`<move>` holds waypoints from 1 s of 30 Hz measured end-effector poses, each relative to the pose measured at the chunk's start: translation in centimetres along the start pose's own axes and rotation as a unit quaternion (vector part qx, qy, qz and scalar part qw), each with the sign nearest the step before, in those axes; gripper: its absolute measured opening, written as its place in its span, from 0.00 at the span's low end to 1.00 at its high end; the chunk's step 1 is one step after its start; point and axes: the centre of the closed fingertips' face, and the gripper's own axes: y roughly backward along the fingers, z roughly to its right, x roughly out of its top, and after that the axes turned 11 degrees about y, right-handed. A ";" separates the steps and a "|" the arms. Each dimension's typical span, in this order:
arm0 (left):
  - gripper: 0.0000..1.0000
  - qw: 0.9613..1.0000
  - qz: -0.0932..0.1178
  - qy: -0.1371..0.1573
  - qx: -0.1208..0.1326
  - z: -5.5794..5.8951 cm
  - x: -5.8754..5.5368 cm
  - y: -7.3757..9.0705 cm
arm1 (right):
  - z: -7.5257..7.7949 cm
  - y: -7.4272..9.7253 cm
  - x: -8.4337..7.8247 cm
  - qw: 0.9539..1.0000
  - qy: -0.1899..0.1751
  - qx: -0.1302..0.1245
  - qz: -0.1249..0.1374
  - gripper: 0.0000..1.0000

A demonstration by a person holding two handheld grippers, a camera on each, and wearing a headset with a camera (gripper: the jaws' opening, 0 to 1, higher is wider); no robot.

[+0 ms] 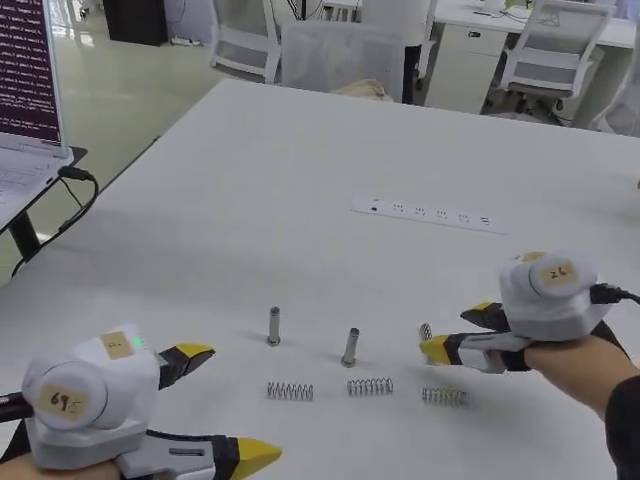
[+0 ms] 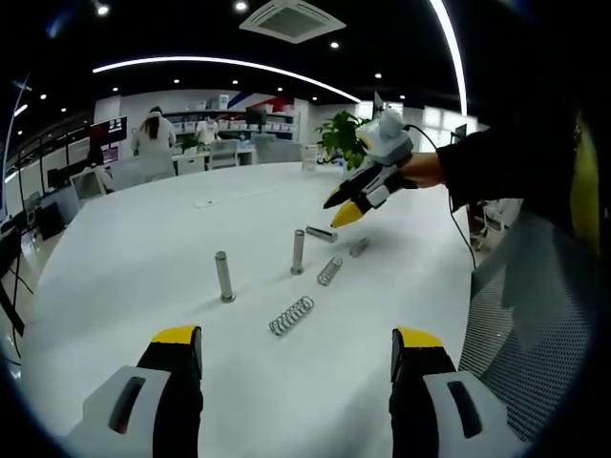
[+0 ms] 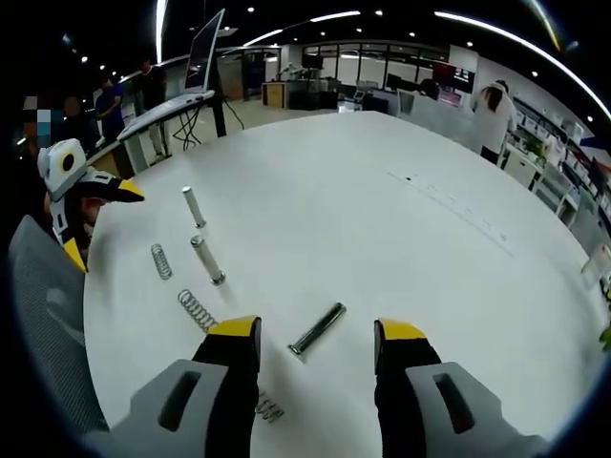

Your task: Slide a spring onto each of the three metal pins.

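Our right gripper [image 1: 457,330] has its jaws spread wide and empty. The third pin [image 3: 317,329] lies flat on the surface [image 3: 382,219] between the two tips, its long axis slanting forward and to the right. This gripper is much the nearer to it, and we judge the pin wants standing upright first. Our left gripper [image 2: 296,343] is likewise released and holds nothing, with a spring [image 2: 292,316] just ahead between its jaws. The right gripper view gives the pin's full length, while the head view hides most of it behind that gripper.
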 end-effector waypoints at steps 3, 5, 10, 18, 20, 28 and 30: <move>0.78 1.000 0.000 0.002 0.001 0.0 0.0 0.0 | -0.1 -0.4 -0.1 1.000 0.001 0.002 -0.007 0.45; 0.77 1.000 0.001 0.003 0.000 0.0 0.0 0.1 | -0.1 -0.7 0.0 1.000 0.000 0.000 -0.008 0.45; 0.77 1.000 0.002 0.004 0.003 0.0 0.0 0.1 | -0.1 -1.6 -0.1 1.000 -0.001 -0.004 -0.020 0.41; 0.76 1.000 0.003 0.006 0.003 -0.1 0.0 0.1 | 0.2 -2.8 -0.1 0.999 -0.011 -0.007 -0.035 0.35; 0.76 1.000 0.003 0.006 0.003 -0.1 0.0 0.1 | 0.1 -3.0 -0.4 0.999 -0.012 -0.005 -0.041 0.34; 0.76 1.000 0.003 0.007 0.001 -0.1 0.0 0.0 | 0.0 -3.7 -0.7 0.998 -0.013 0.000 -0.055 0.30; 0.76 1.000 0.003 0.008 0.002 -0.1 0.1 0.0 | 0.0 -3.9 -0.7 0.998 -0.012 0.001 -0.058 0.29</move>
